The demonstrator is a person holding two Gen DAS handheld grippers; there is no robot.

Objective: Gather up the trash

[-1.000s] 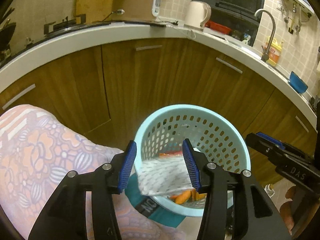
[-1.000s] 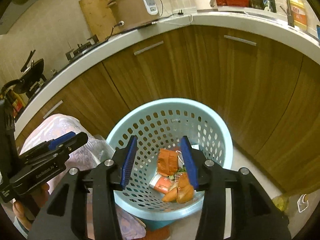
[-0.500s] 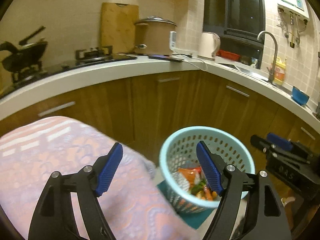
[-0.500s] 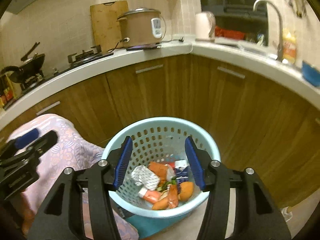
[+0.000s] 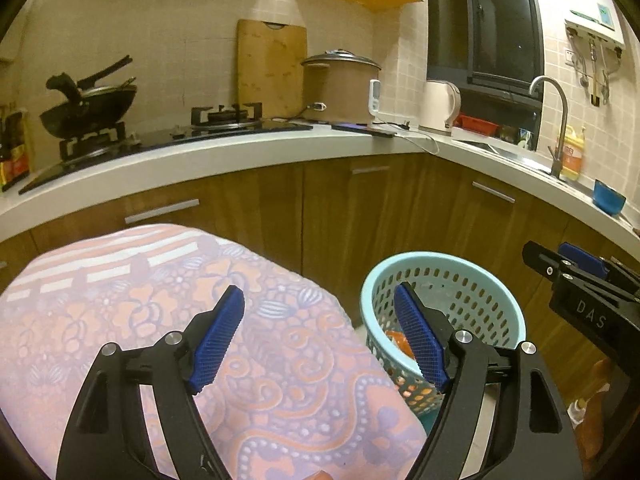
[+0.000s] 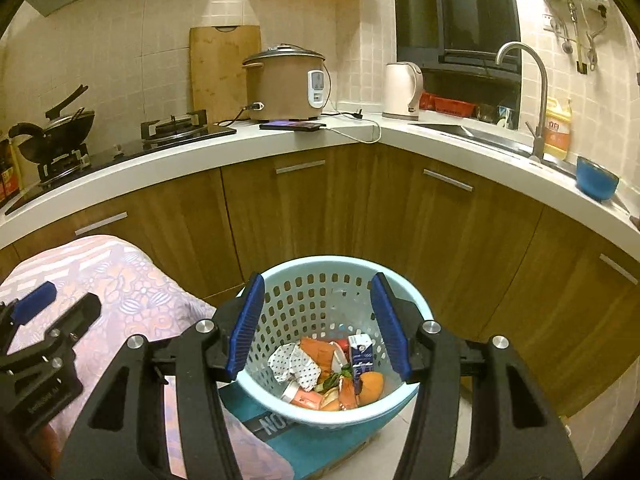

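A pale blue perforated basket [image 6: 336,262] stands on the floor by the wooden cabinets. In it lie a white patterned wrapper [image 6: 294,364], a small blue carton [image 6: 360,354] and orange peels [image 6: 370,386]. My right gripper [image 6: 317,286] hovers open above the basket's near side, nothing between its blue pads. My left gripper [image 5: 318,300] is open and empty too, over the edge of a pink floral cloth [image 5: 160,320], with the basket [image 5: 440,258] to its right. Each view catches the other gripper: the right gripper [image 5: 560,258] at the right edge, the left gripper [image 6: 64,304] at the left.
The basket rests on a teal box [image 6: 276,424]. A curved white counter [image 6: 360,140] carries a rice cooker [image 6: 286,84], kettle [image 6: 402,90], phone [image 6: 292,126], stove with wok [image 6: 60,132], sink tap [image 6: 532,92] and blue bowl [image 6: 596,178]. Cabinet doors [image 6: 300,208] stand behind the basket.
The left gripper let go of the white patterned wrapper, which now lies in the basket. Both grippers drew back and tilted up, and both jaws widened.
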